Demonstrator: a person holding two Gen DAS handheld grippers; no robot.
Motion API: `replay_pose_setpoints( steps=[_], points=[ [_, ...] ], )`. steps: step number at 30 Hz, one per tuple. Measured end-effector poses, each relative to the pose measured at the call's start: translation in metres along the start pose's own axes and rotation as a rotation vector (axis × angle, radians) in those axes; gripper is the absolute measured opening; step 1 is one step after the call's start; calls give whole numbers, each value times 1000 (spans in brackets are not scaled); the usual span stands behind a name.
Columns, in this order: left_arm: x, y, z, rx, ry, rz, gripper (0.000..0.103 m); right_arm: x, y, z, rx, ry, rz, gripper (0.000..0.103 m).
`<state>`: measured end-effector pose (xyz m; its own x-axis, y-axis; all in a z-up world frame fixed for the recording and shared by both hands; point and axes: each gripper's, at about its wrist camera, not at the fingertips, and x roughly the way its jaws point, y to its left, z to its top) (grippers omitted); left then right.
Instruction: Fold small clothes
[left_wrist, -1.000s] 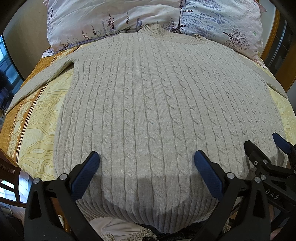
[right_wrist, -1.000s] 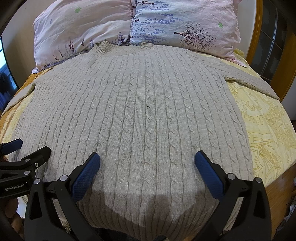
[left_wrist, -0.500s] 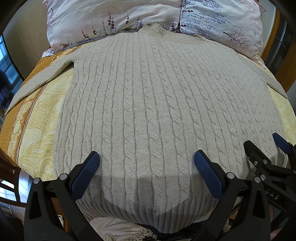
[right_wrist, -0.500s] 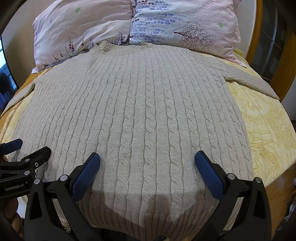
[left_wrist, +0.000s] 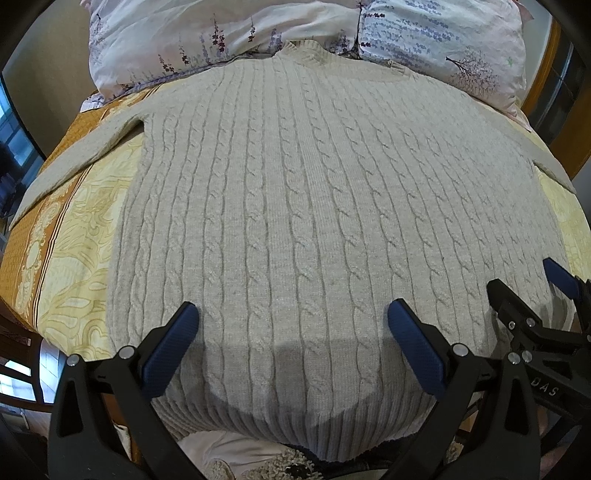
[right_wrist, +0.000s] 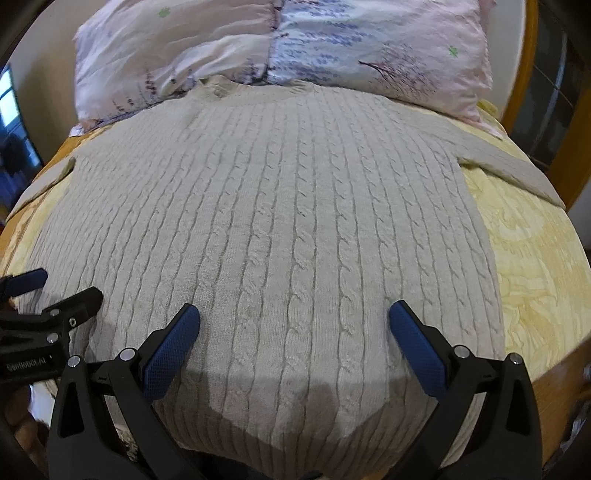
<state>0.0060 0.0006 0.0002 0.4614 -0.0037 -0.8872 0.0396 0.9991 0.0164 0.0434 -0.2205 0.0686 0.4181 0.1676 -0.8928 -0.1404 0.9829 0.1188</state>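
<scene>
- Yellow patterned bedspread covers the bed, with an orange-brown band running along its left side, and wooden furniture shows past the right edge.
- Two pillows lean at the head: a pale pink one with purple flower sprigs and, beside it, one printed with lilac blossoms and a small tree.
- A beige cable-knit sweater lies flat on the bedspread, neck touching the pillows, ribbed hem at the near edge, both sleeves spread out to the sides.
- The left gripper hovers over the lower part of the sweater, its blue-padded fingers spread wide and pinching nothing.
- The right gripper hangs over the hem further right, likewise spread wide, with only knit between its pads.
- Each gripper shows at the edge of the other's view, side by side above the hem.
- White lettering on the right gripper's black body reads "DAS" from the left camera; the left gripper's label looks like "GenRobot.AI", though it is blurred.
</scene>
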Motion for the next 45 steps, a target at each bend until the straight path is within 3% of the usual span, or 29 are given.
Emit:
replay_pose_setpoints(
  steps=[4,10,14,17,19,21,24,26,28,31,32,38,42,45],
  points=[
    [2,-1,6,19,21,-5,101,0,-6,-2,-63,-40,63,102],
    [8,0,19,33,25,-21,101,2,-19,10,-32,-17,126,102],
    [11,0,37,51,2,-17,101,8,-70,34,161,-12,190,102],
    [9,0,55,70,-44,-5,101,15,-130,57,375,-28,247,102],
    [4,0,66,95,-83,-17,101,23,-173,68,509,-56,235,100],
    [1,0,78,118,-108,-40,101,33,-211,76,628,-69,228,86],
    [2,0,98,128,-109,-72,101,52,-251,75,816,-60,271,74],
    [8,3,111,109,-91,-109,101,61,-262,75,870,-43,289,67],
    [11,7,119,79,-94,-195,101,70,-265,77,892,-33,285,64],
    [10,13,126,27,-156,-349,101,71,-268,83,890,-52,258,63],
    [10,14,128,8,-176,-367,101,72,-272,86,899,-62,253,63],
    [11,4,138,83,-218,-230,101,66,-331,85,1026,-155,154,55],
    [16,5,143,96,-206,-204,101,60,-357,79,1073,-191,117,37],
    [23,8,148,88,-194,-205,101,62,-361,78,1081,-187,101,33]
  ],
)
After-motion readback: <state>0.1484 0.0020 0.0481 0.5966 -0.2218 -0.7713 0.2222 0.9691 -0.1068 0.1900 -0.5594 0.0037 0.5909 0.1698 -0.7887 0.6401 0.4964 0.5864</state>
